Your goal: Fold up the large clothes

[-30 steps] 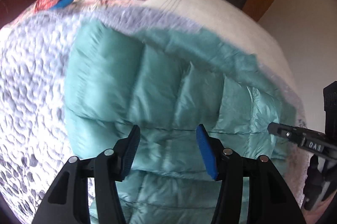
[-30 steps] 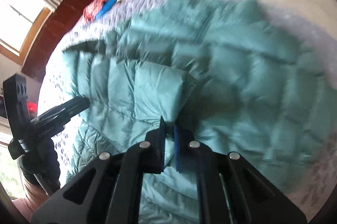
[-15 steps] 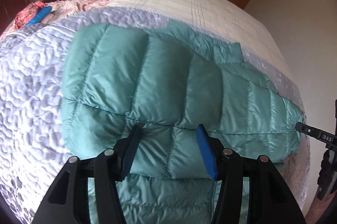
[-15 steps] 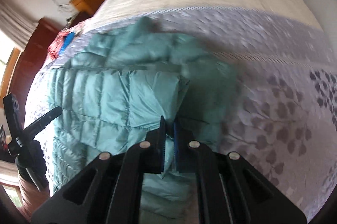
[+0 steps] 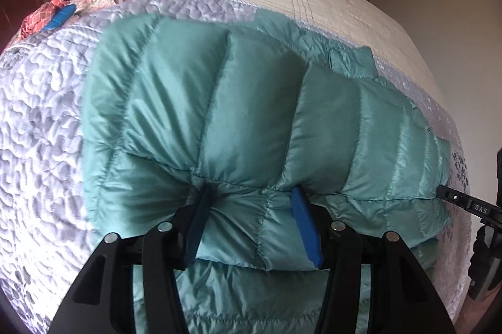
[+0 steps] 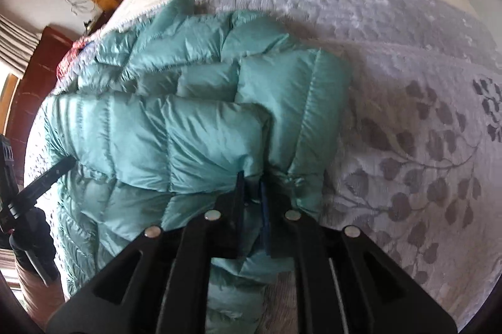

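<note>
Lying folded on the bed (image 5: 37,127), teal down jacket (image 5: 251,120) — long axis crosswise in the left wrist view. Left gripper (image 5: 251,208) pinches a thick fold; right gripper (image 6: 252,189) jaws opening — fabric between.

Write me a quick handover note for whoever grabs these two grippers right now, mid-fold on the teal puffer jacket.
Left gripper: jaws stand apart with a thick fold of the teal puffer jacket bulging between them.
Right gripper: jaws are opening; a thin jacket edge lies between them.
Jacket: lies on the grey patterned quilt on the bed; one quilted part is doubled over the rest and stretches between the two grippers.
Done: the first fold is laid down.
Left: probably let go with both grippers, flatten the puffy layer, then fold again to a compact bundle.
</note>
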{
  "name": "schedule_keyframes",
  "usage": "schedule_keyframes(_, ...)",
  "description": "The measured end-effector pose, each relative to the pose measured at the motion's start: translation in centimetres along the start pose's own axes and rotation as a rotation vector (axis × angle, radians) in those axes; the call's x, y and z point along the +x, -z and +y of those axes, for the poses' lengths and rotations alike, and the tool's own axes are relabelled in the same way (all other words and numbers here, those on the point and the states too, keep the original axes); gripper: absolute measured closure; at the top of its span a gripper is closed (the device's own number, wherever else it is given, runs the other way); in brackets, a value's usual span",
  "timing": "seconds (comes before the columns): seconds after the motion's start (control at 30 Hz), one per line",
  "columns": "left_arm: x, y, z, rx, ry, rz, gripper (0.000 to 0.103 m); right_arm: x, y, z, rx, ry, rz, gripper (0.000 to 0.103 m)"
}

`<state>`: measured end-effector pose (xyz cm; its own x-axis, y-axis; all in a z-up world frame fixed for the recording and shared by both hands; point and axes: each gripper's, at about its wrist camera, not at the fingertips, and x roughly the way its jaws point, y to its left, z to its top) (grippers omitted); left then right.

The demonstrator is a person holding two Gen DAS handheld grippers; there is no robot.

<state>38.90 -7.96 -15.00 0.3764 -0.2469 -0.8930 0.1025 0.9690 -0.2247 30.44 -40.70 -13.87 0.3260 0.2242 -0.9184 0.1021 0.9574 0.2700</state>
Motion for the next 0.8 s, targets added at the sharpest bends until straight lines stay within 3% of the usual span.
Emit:
schedule_keyframes(0.07, -1.3, -0.3, 0.0, 0.004, -0.014, -0.033, 0.049, -2.1, -0.1, 0.1, -0.017, 0.015, -0.065, 0.086)
schedule_keyframes(0.17, -2.4, -1.1, -0.4, 0.014, -0.001, -0.070, 0.047, -3.5, -0.7, 1.3, -0.053, -0.019, -0.094, 0.086)
schedule_keyframes(0.33, -0.8, -2.7, -1.5, 0.049, -0.008, -0.061, 0.047, -1.7, -1.9, 3.4, -0.098, -0.059, -0.061, 0.086)
schedule_keyframes(0.67, 3.2, -3.2, 0.2, 0.012, -0.001, -0.016, 0.044, 4.3, -3.6, 1.6, 0.008, -0.129, 0.029, 0.092)
schedule_keyframes(0.8, 2.3, -3.2, -0.1, 0.010, -0.024, -0.009, 0.046, 2.3, -3.2, 1.6, -0.001, -0.130, -0.018, 0.087)
